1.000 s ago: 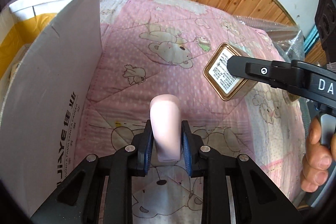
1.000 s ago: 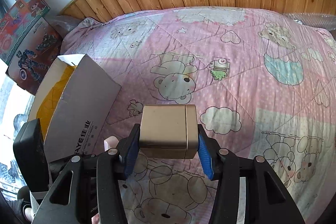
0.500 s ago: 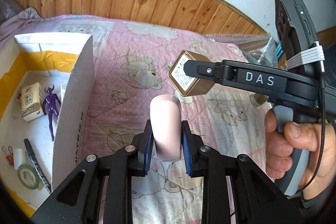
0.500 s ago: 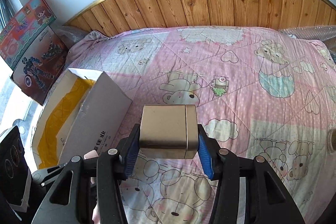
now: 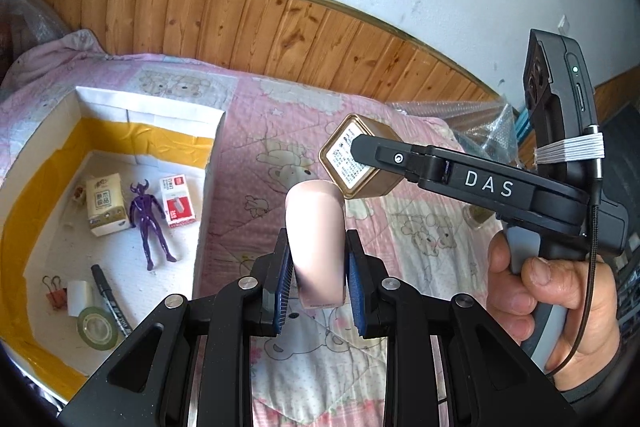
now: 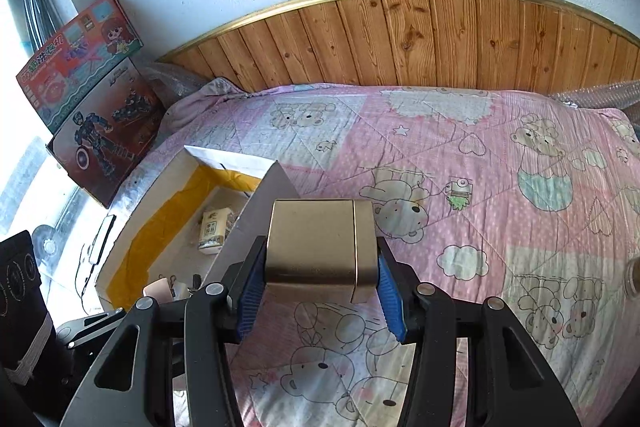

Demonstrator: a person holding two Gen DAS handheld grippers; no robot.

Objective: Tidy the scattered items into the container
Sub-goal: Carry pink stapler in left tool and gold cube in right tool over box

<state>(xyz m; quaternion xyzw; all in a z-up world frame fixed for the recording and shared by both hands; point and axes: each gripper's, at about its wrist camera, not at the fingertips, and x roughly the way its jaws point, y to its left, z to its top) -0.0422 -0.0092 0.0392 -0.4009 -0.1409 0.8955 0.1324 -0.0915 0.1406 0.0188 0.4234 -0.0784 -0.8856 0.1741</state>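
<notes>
The left tongs (image 5: 318, 281) are narrow and clamped on a pale pink case (image 5: 316, 239), gripped low on its flat sides with the rounded end standing free above the pads; it looks like smooth, light plastic, so I judge it could slip if the hold loosened, and the low grip leaves it top-heavy. The right tongs (image 6: 318, 283) stand wider and hold a gold tin (image 6: 320, 243) by its two flat sides; it seems stiff and not fragile, its metal faces probably slick, its lid seam just beside the right-hand pad. Both things are carried in the air above the bed (image 6: 460, 187), near the cardboard box (image 5: 208, 163) lying on it to the left. Inside the box: a tape roll (image 5: 96, 327), a marker (image 5: 110, 297), binder clips (image 5: 54, 293), a purple figure (image 5: 148, 223), a tissue pack (image 5: 104, 205), a small red-and-white box (image 5: 178, 201); open floor remains between them.
</notes>
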